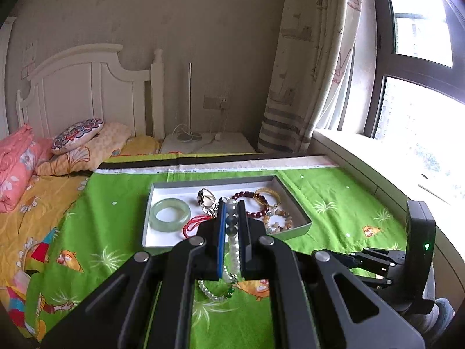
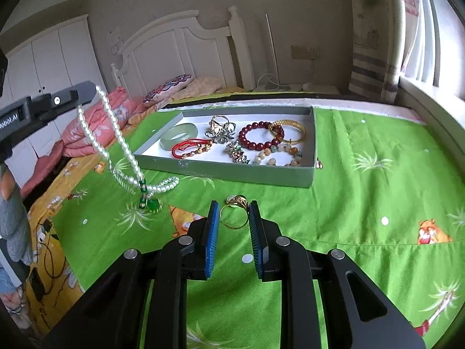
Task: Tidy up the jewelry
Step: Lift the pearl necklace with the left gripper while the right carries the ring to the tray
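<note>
My left gripper is shut on a white pearl necklace and holds it above the green cloth. In the right wrist view the necklace hangs from the left gripper, its green pendant touching the cloth. My right gripper is shut on a gold ring, held between the blue pads just above the cloth. A shallow grey box ahead holds a jade bangle, a red cord bracelet, a dark red bead bracelet, a gold bangle and brooches.
The green cloth covers the bed. Pink quilt and pillows lie at the left by the white headboard. A windowsill and curtain run along the right. My right gripper's body shows low right in the left wrist view.
</note>
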The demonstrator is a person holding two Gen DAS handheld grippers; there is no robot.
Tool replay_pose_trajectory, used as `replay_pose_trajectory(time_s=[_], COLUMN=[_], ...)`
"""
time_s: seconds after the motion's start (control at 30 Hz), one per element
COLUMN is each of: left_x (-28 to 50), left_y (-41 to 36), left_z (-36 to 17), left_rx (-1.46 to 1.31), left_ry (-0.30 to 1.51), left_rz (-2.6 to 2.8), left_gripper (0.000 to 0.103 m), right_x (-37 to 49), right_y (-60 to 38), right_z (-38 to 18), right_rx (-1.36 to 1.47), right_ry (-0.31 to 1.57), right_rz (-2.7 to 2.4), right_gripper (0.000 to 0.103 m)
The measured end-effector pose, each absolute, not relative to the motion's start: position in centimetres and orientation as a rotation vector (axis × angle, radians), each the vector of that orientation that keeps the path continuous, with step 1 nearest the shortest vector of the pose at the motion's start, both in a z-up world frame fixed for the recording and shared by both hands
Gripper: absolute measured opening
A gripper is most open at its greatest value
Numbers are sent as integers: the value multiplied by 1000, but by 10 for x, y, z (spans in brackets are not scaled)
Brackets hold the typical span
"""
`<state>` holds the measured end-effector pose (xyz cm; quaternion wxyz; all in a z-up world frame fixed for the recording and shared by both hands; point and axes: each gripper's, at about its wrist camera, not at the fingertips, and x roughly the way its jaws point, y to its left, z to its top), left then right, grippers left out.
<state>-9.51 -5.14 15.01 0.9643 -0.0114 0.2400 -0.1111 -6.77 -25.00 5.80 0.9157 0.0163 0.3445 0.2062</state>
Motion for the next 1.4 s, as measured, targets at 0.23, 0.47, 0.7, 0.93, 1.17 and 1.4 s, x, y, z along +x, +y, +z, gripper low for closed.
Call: replay_pose_trajectory(time_s=[0.23, 0.47, 0.7, 0.93, 1.17, 1.4], left_x=[-101, -94, -92, -93, -73, -44], left_y=[-50, -50, -57, -67, -71, -69], left_z=[172, 192, 215, 231, 239, 247], left_rx=[-13, 6, 29, 56, 68, 62], left_ry=[445, 415, 365, 341, 359, 373], left_rz=[-228, -226, -235, -247, -257, -240], left_gripper=[7, 7, 7, 7, 7, 7], right_x=[-69, -61, -54, -51, -37, -19], right_y=[-248, -242, -247, -250, -248, -245], right_z=[67, 72, 81, 87, 95, 86], right_rx=[8, -12, -2, -6, -13, -14], right_ry=[693, 687, 672, 665, 656, 682], right_rz=[417, 420, 412, 412, 434, 451], right_gripper=[21, 21, 21, 21, 21, 21])
